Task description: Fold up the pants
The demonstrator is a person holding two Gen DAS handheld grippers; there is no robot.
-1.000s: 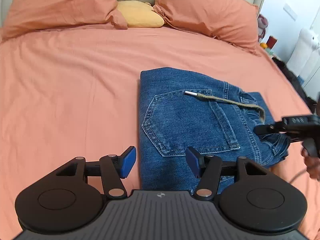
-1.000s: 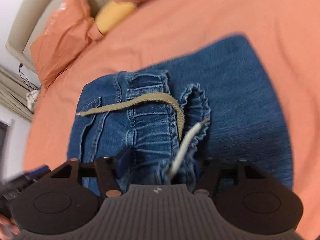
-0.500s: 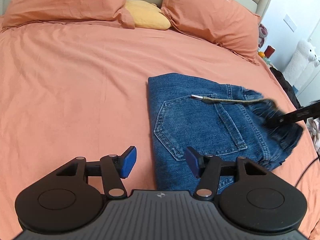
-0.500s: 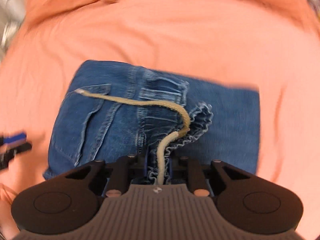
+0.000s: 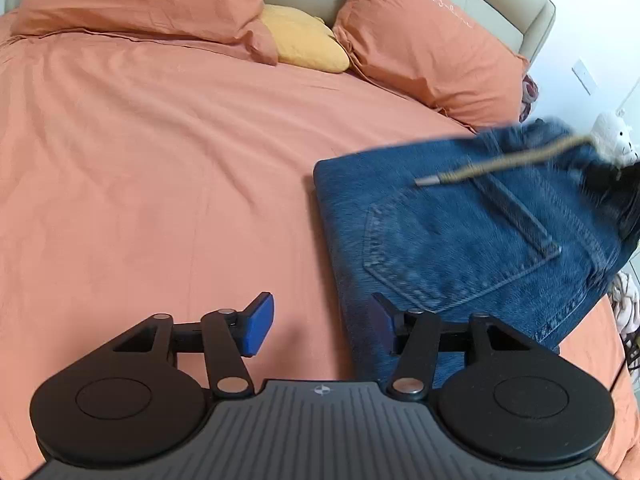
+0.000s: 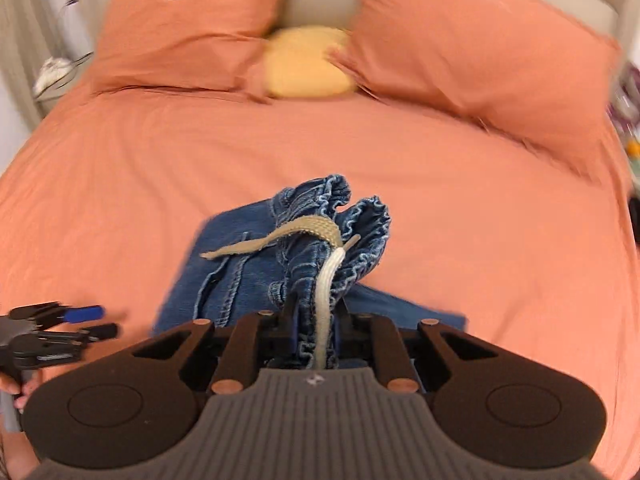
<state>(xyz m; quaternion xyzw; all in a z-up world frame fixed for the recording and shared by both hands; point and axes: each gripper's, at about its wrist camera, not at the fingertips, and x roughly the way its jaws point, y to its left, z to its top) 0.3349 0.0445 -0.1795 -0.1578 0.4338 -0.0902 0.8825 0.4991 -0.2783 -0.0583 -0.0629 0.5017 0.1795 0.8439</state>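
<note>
Folded blue jeans lie on the orange bed, back pocket up, a tan drawstring across them. My right gripper is shut on the gathered waistband and drawstring, lifting that end off the bed; the jeans hang below it. My left gripper is open and empty, low over the sheet at the jeans' near left edge. It also shows in the right wrist view at the far left.
The orange sheet spreads wide to the left. Two orange pillows and a yellow cushion lie at the headboard. Clothes and a plush toy sit beyond the bed's right edge.
My right gripper closed on the waistband and drawstring and raised that end upward. The jeans' right side has lifted off the bed. My left gripper stayed open, drifting slightly left.
</note>
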